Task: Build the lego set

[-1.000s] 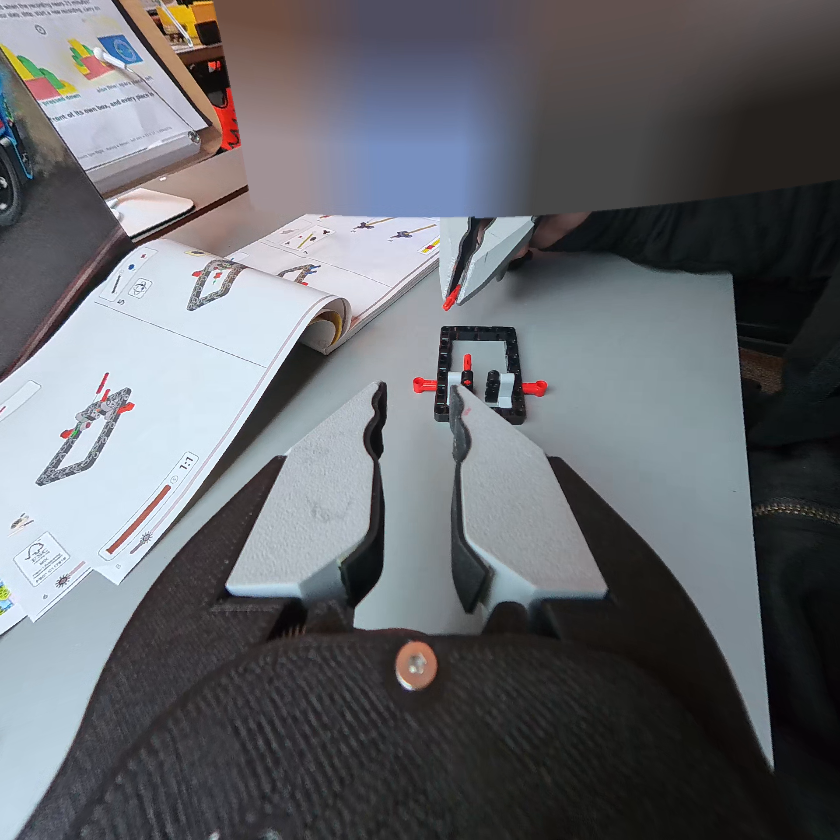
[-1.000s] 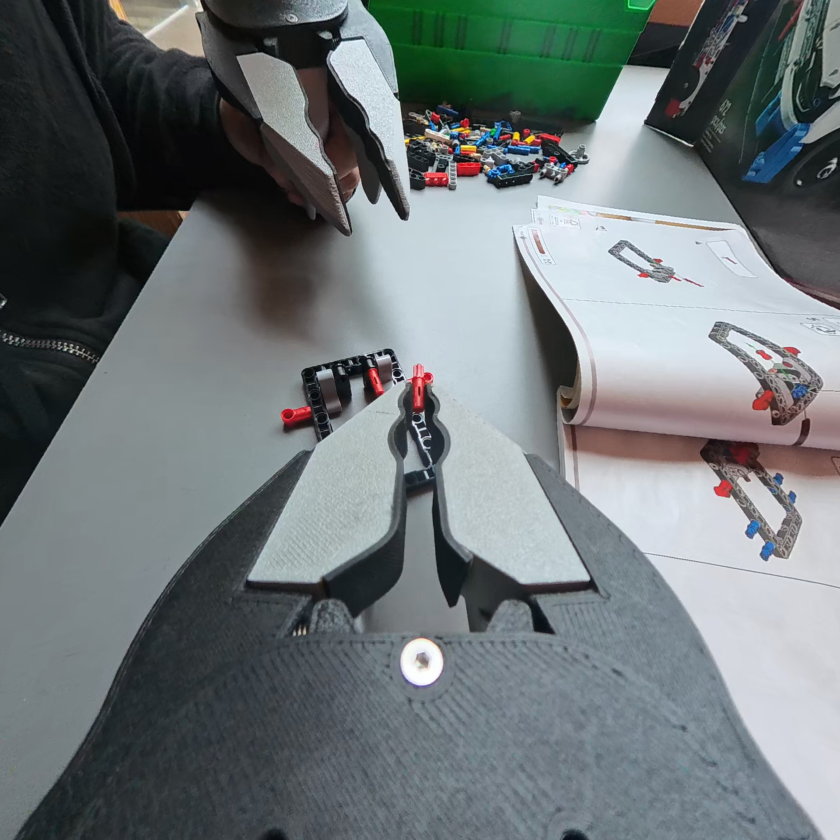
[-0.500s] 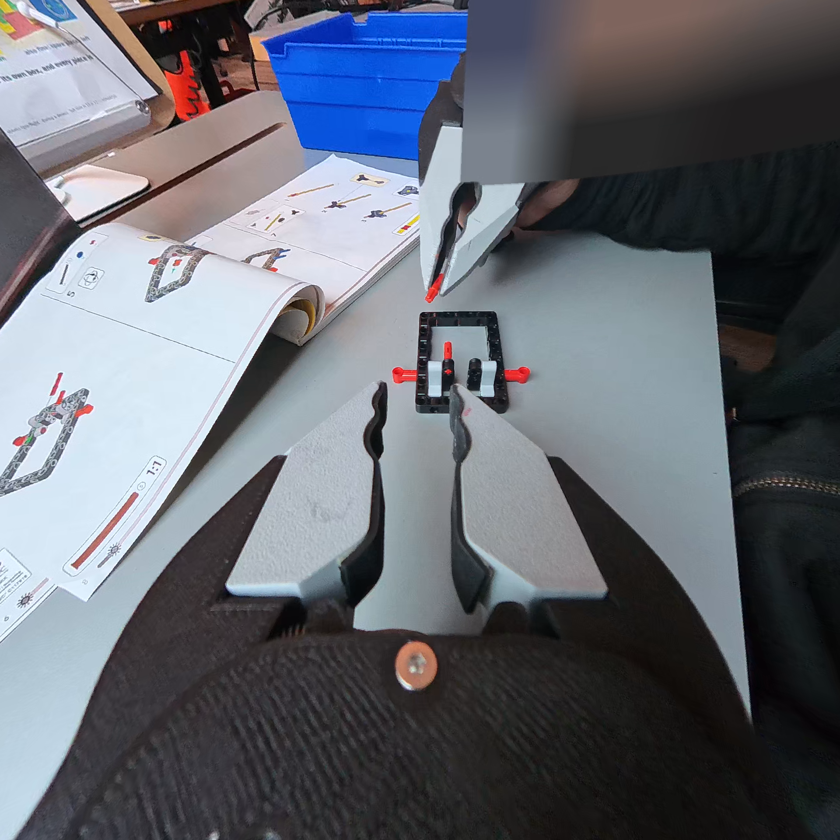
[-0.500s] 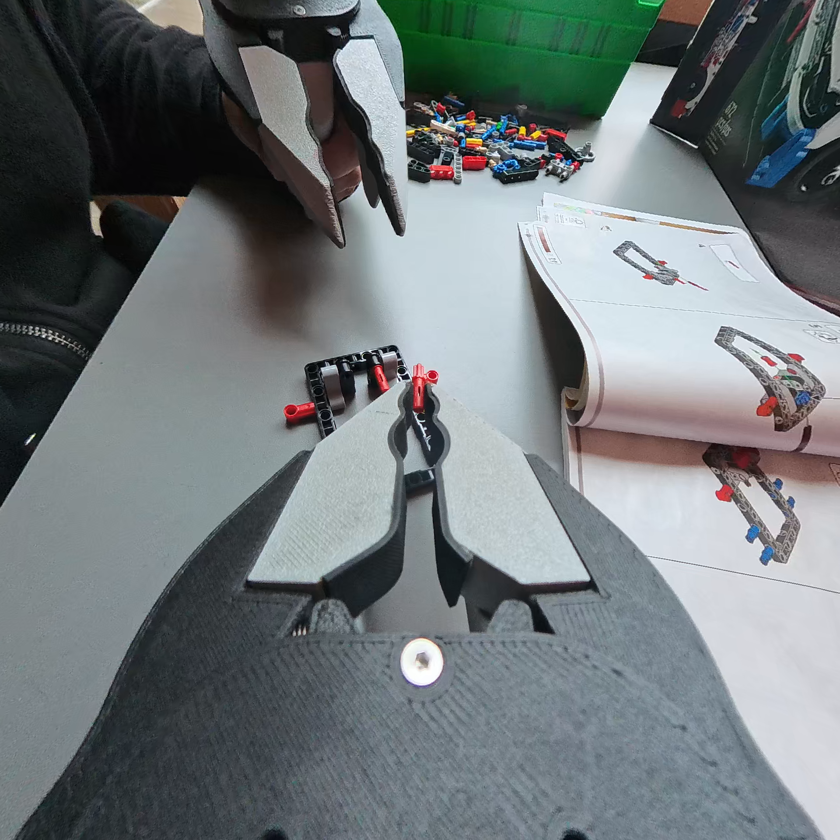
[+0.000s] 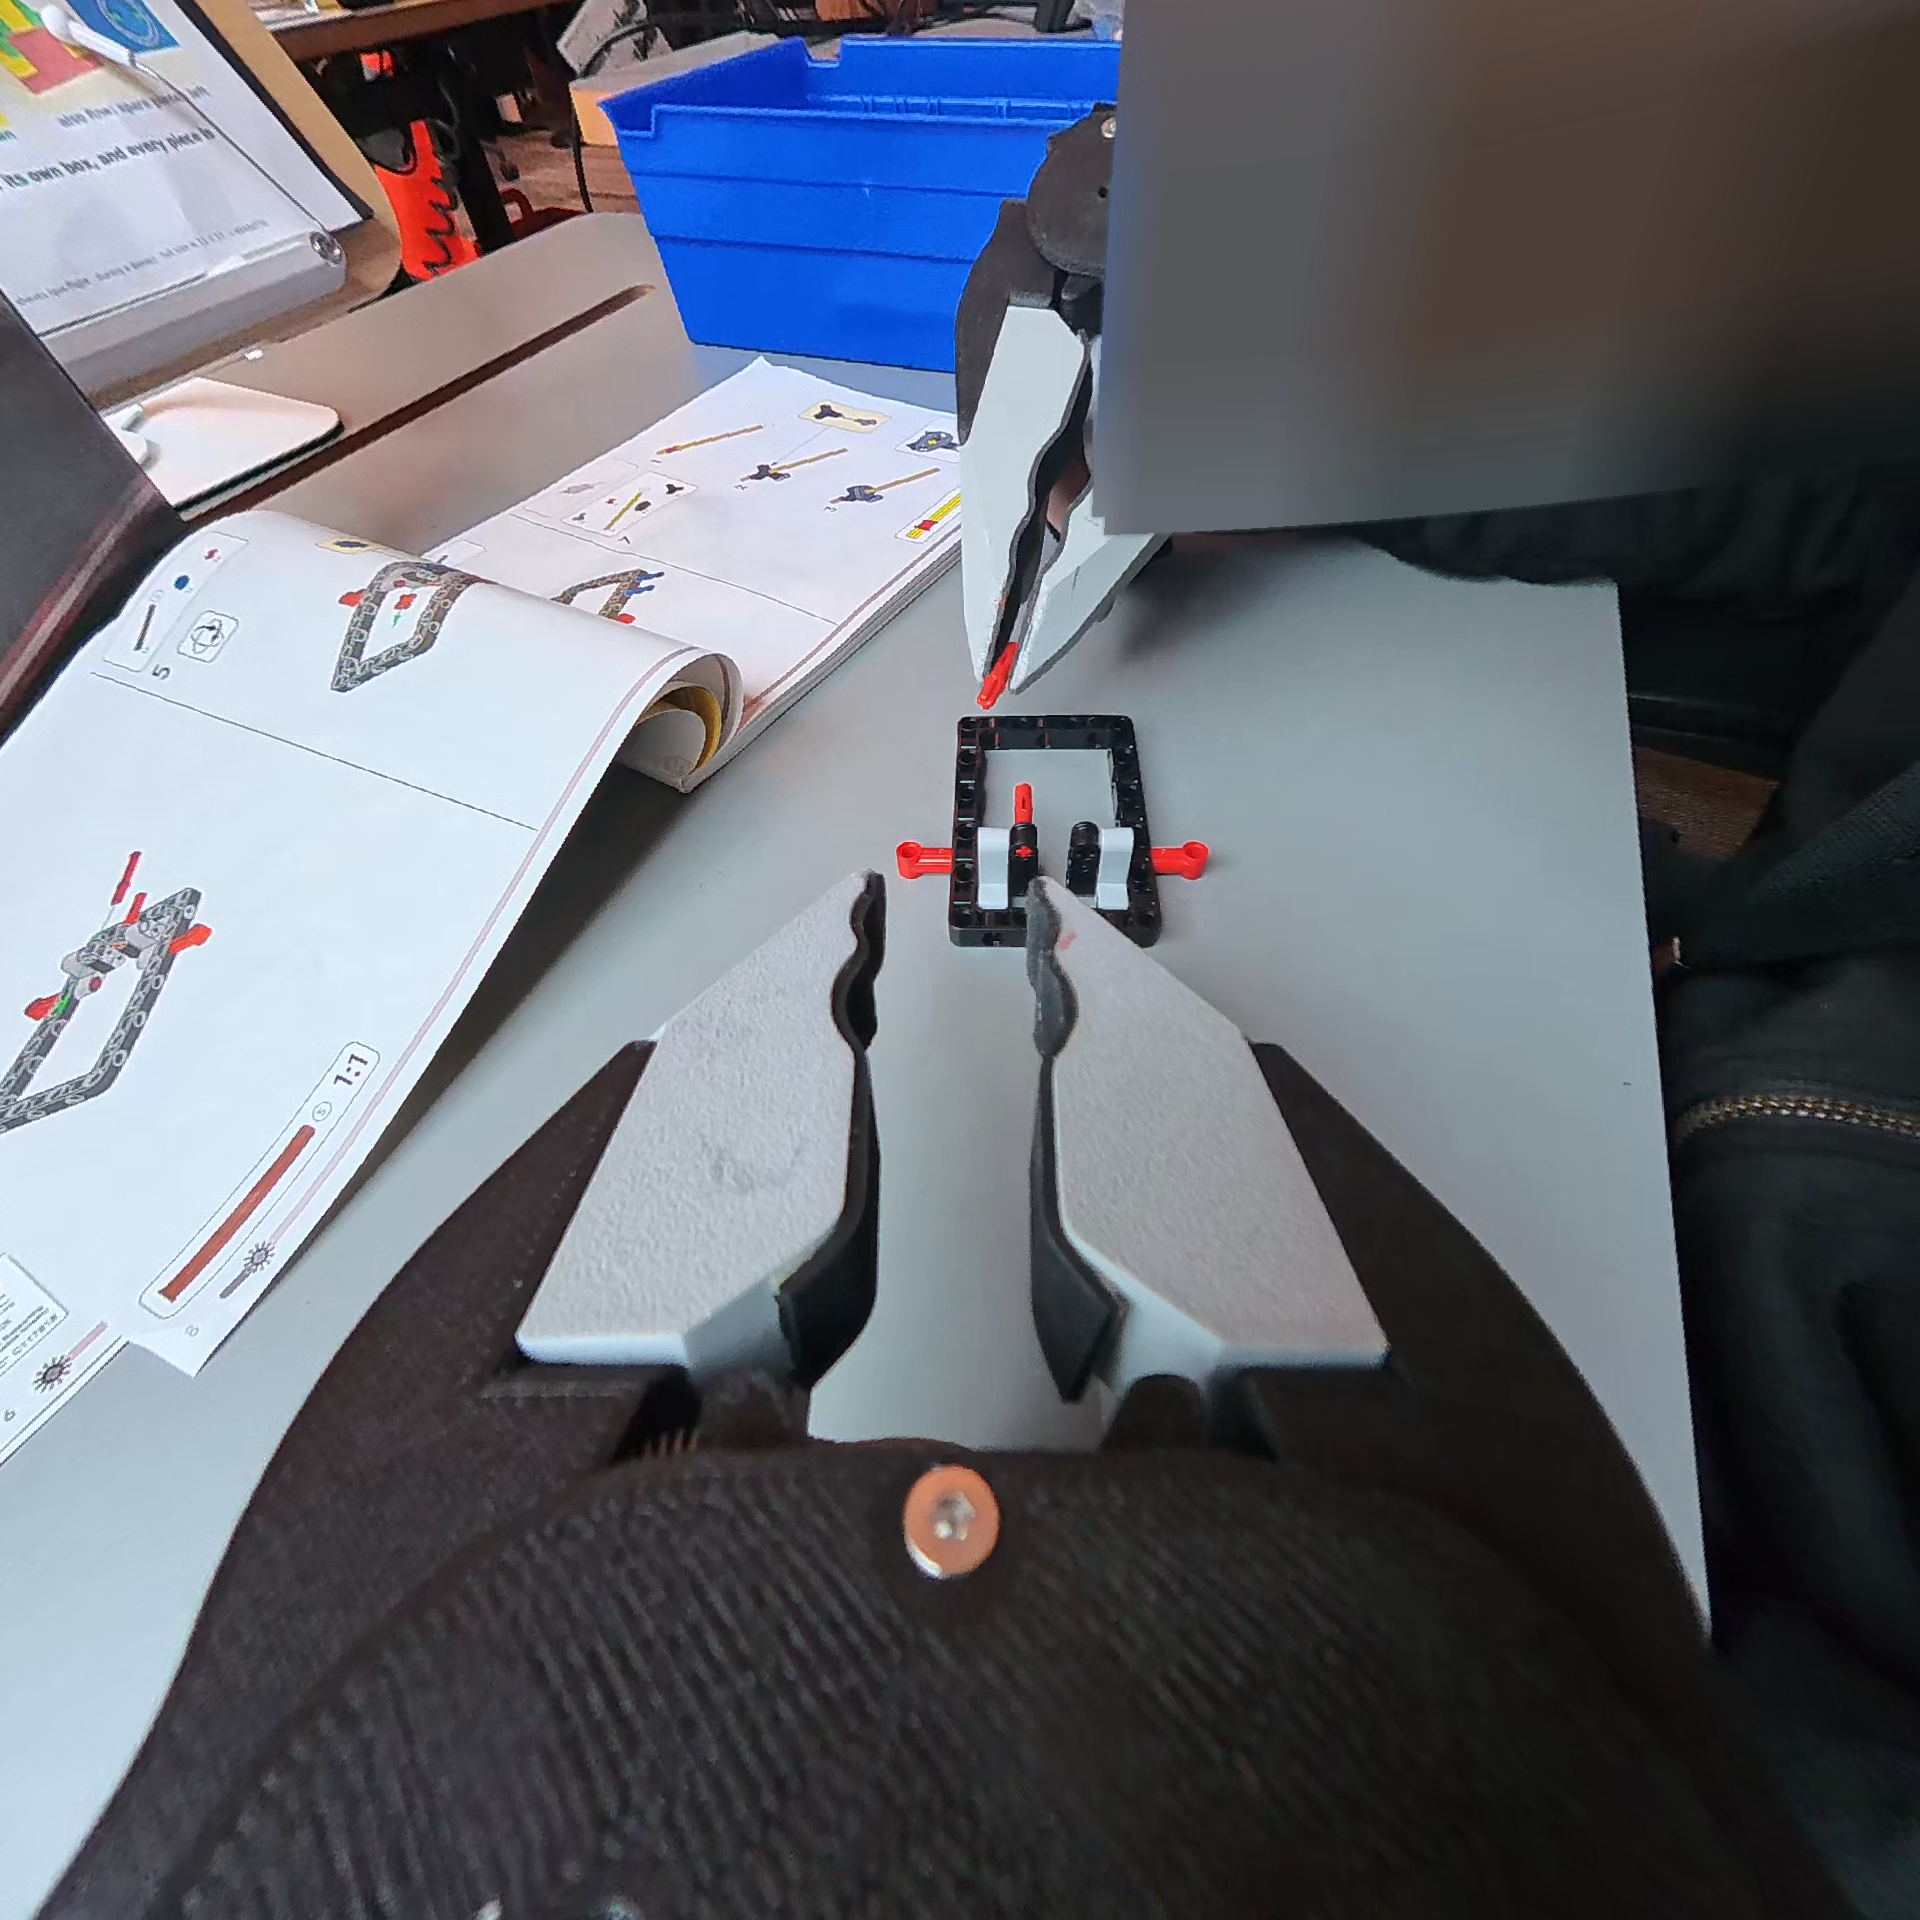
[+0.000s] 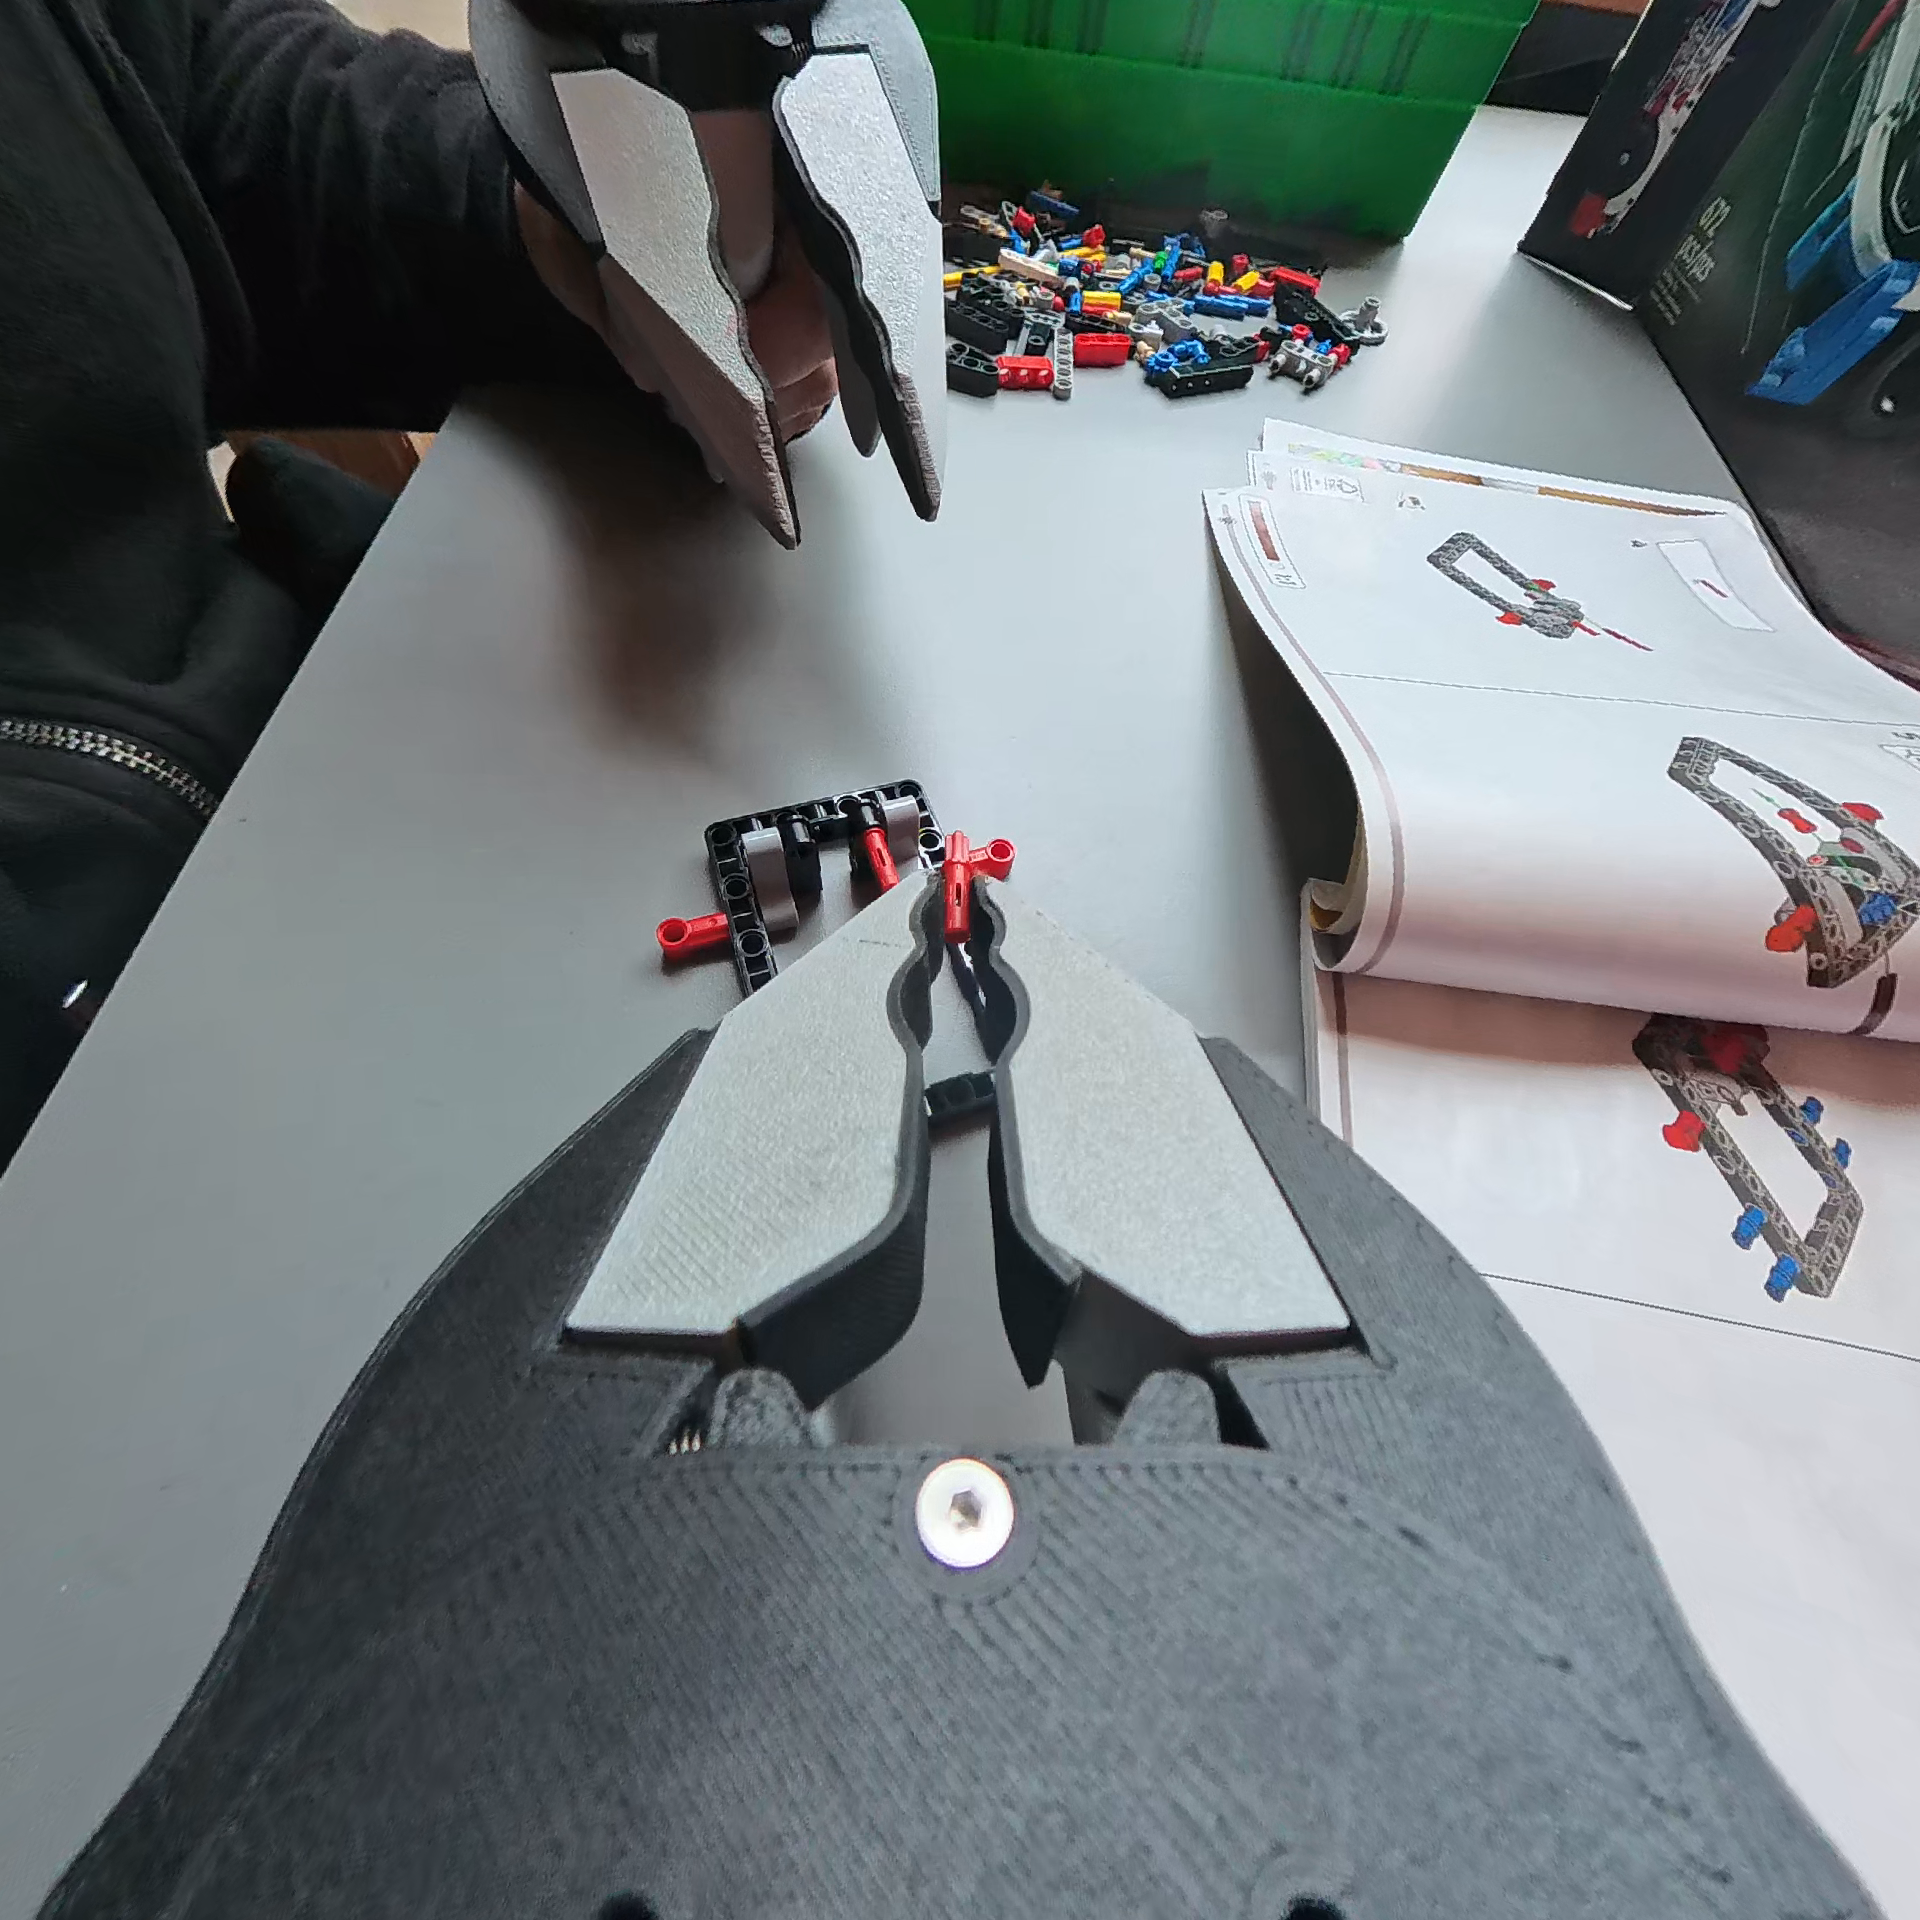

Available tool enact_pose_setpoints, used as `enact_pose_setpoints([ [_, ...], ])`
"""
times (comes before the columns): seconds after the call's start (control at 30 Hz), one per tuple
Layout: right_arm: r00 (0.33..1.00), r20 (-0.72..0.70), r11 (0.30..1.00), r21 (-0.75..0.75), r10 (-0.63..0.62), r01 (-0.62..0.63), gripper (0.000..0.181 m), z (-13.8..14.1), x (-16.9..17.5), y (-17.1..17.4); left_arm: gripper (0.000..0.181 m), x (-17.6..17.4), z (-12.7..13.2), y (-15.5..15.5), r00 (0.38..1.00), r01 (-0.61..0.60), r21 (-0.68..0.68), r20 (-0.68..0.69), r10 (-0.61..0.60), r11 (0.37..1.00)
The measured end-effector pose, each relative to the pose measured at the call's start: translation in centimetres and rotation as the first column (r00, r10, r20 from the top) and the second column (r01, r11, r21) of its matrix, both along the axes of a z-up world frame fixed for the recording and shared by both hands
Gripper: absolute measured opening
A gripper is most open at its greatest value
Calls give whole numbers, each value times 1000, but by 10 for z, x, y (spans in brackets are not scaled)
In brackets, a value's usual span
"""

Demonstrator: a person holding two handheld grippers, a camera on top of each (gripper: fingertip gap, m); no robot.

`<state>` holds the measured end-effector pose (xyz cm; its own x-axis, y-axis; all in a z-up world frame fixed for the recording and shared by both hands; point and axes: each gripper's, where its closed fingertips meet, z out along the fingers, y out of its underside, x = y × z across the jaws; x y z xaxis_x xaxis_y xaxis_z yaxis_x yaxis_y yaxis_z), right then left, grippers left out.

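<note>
A black rectangular frame (image 5: 1044, 727) lies flat on the grey table (image 5: 1403, 831). It carries two grey connectors, black pins and a red pin sticking out at each side. My left gripper (image 5: 954, 902) is open and empty, its tips just short of the frame's near end. My right gripper (image 6: 951, 906) is shut on a small red pin (image 6: 958, 888), held just above the frame (image 6: 740, 894). From the left wrist view the right gripper (image 5: 1003, 675) hangs over the frame's far end with the pin (image 5: 994, 681) at its tip. The left gripper (image 6: 857, 520) also shows in the right wrist view.
An open instruction booklet (image 5: 364, 810) lies beside the frame, also in the right wrist view (image 6: 1558, 831). A pile of loose pieces (image 6: 1143, 301) sits before a green bin (image 6: 1195, 104). A blue bin (image 5: 831, 187) and the set's box (image 6: 1766, 208) stand at the table's edges. The grippers' ends are close to 8 cm from one another.
The left wrist view has tilted up, so the blue bin now shows. The right gripper with the red pin has come slightly closer to the frame's far end. Both jaws are unchanged.
</note>
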<state>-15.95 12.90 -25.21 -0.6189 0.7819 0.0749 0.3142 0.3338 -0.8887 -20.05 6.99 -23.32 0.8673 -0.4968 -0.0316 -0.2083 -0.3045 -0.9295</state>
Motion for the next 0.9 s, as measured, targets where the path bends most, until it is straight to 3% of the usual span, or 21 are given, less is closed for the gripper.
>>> enact_pose_setpoints([
  [0.27, 999, 20, 999, 36, 31, -31, 1, -5, 6, -8, 25, 28, -7, -5, 993, 118, -65, 17, -117, 991],
  [0.63, 992, 72, 991, 82, 99, -105, 2, -13, 17, -26, 24, 55, -28, 7, 990, 118, -186, -48, -129, 975],
  [0.9, 991, 76, 989, 95, 107, -114, 2, -17, 14, -28, 20, 56, -40, 13, 990, 86, -249, -84, -110, 965],
])
